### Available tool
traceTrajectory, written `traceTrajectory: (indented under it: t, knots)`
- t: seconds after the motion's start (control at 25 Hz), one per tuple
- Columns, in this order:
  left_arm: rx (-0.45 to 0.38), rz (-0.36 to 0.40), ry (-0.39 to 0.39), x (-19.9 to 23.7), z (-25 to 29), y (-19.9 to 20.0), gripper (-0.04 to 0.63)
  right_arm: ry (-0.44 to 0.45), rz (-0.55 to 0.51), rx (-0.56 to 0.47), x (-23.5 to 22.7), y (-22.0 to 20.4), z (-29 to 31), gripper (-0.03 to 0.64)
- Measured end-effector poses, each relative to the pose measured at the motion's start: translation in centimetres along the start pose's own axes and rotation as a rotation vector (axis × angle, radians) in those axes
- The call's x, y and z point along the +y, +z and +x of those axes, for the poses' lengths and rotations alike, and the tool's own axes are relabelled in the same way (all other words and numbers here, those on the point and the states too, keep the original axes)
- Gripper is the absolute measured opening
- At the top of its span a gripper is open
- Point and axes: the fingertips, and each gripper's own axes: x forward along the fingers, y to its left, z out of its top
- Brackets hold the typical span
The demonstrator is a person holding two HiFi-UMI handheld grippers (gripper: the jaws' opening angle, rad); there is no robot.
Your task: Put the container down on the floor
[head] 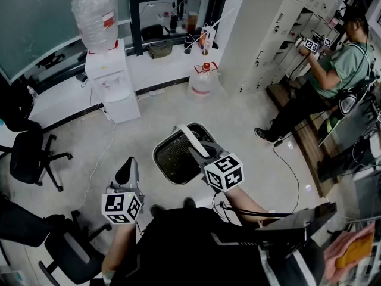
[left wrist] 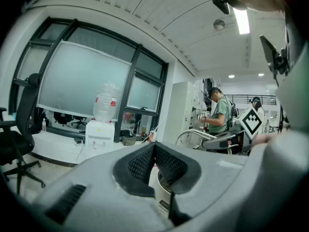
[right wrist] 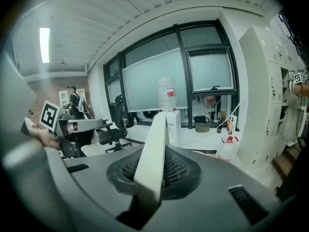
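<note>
The container's [head: 172,157] base is hidden under its own rim in the head view, so I cannot tell whether it touches the floor [head: 119,136] or hangs just above it. It sits in front of the person's feet, between the two grippers. Inside it only a dark mesh shows; any contents are too dark to make out.

In the left gripper view the container [left wrist: 164,195] is mostly hidden behind the jaws: just a strip of white wall with a label too blurred to read.

The handle [head: 191,140], a white strip, rises from the rim. The right gripper [head: 202,152] is clamped on it, and its own view shows the handle [right wrist: 154,144] running up between the pads of the right gripper [right wrist: 157,170], its far end cut off by the jaws.

The left gripper [head: 126,171] hangs near the container's left side, apart from it; its jaws [left wrist: 154,161] are pressed together with nothing between them.

Beyond stand a dispenser [head: 110,79] carrying a bottle [head: 95,16], and a jug [head: 202,82] on the floor.
</note>
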Motion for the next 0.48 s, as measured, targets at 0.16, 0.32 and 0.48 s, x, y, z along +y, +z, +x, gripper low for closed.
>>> traceTrajectory:
  t: [0.16, 0.32, 0.48]
  knots:
    - [0.004, -0.007, -0.009, 0.4, 0.0, 0.0, 0.009, -0.003, -0.003, 0.0, 0.4, 0.1, 0.4, 0.054]
    - [0.013, -0.012, -0.016, 1.0, 0.2, 0.0, 0.009, -0.011, -0.005, -0.002, 0.6, 0.4, 0.8, 0.054]
    - [0.015, -0.007, -0.029, 1.7, 0.5, -0.2, 0.009, -0.026, 0.011, -0.01, 0.6, 0.7, 1.5, 0.054]
